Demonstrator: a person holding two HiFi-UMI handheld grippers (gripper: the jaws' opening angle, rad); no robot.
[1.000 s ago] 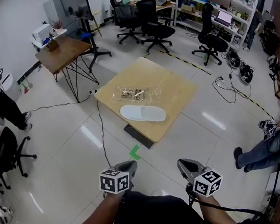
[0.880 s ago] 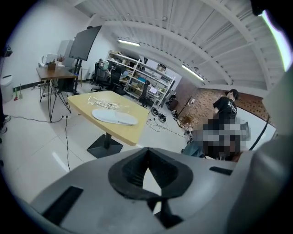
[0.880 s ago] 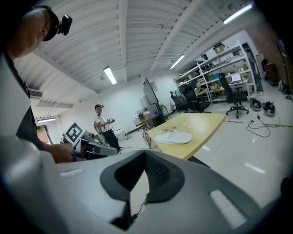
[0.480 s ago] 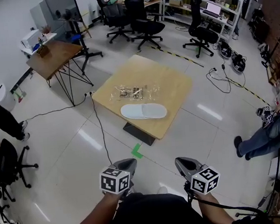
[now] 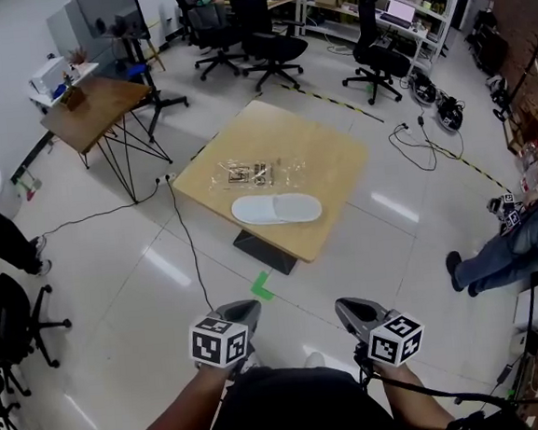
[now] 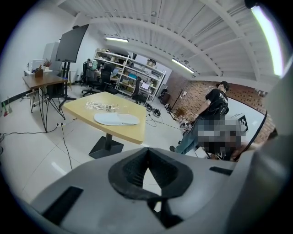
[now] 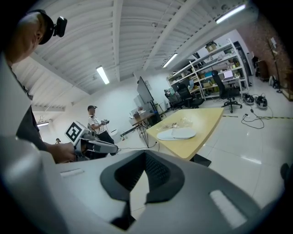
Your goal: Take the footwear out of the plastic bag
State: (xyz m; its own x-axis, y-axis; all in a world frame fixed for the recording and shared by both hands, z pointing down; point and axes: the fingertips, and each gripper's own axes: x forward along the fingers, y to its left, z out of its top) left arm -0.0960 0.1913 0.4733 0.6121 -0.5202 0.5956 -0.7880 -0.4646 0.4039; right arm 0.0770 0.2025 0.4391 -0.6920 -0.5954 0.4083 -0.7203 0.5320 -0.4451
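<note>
A white slipper [image 5: 277,209] lies on the square wooden table [image 5: 332,163], near its front edge; it also shows as the white slipper [image 6: 116,119] and the white slipper [image 7: 176,134]. Behind it lies a crumpled clear plastic bag [image 5: 253,173] with small printed items inside, the bag [image 6: 101,106] also seen from the left gripper. My left gripper [image 5: 239,314] and right gripper [image 5: 351,313] are both shut and hold nothing. They hang low near my body, well short of the table.
A smaller wooden table [image 5: 91,108] on wire legs stands at the left. Office chairs [image 5: 273,45] and shelves fill the back. A cable [image 5: 186,254] runs over the floor by the table. A seated person's legs [image 5: 497,253] are at the right; another person [image 7: 94,121] stands at the left.
The view has shifted a little: the table and slipper sit slightly higher in the head view. Both grippers stay shut in much the same place.
</note>
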